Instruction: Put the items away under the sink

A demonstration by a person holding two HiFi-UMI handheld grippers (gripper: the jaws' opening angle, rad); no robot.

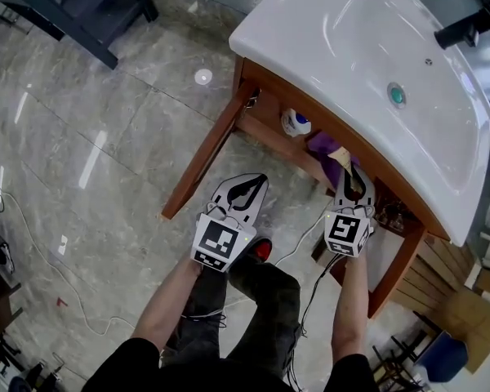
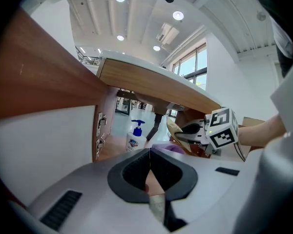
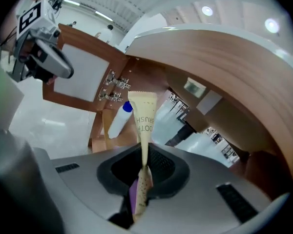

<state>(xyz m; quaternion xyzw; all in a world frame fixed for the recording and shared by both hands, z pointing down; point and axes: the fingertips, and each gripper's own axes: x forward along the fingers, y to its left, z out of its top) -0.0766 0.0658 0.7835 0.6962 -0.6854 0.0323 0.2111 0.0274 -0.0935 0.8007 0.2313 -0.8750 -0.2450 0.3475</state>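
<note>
My right gripper (image 3: pixel 144 168) is shut on a cream toothbrush packet (image 3: pixel 143 118) that sticks up out of the jaws. In the head view that gripper (image 1: pixel 354 182) reaches under the white sink (image 1: pixel 310 47) at the open wooden cabinet, with the packet (image 1: pixel 342 160) at its tip. Inside the cabinet stand a white soap bottle (image 1: pixel 295 122) with a blue pump and a purple item (image 1: pixel 324 145). My left gripper (image 1: pixel 247 192) hangs shut and empty in front of the cabinet, to the left of the right one. The left gripper view shows the bottle (image 2: pixel 135 137) and the right gripper (image 2: pixel 198 130) beyond its shut jaws.
The cabinet door (image 1: pixel 207 151) stands swung open at the left, its hinges (image 3: pixel 115 88) in sight. A dark table (image 1: pixel 90 6) sits at the far left on the marble floor. Cables trail over the floor, and cardboard boxes (image 1: pixel 474 300) lie at the lower right.
</note>
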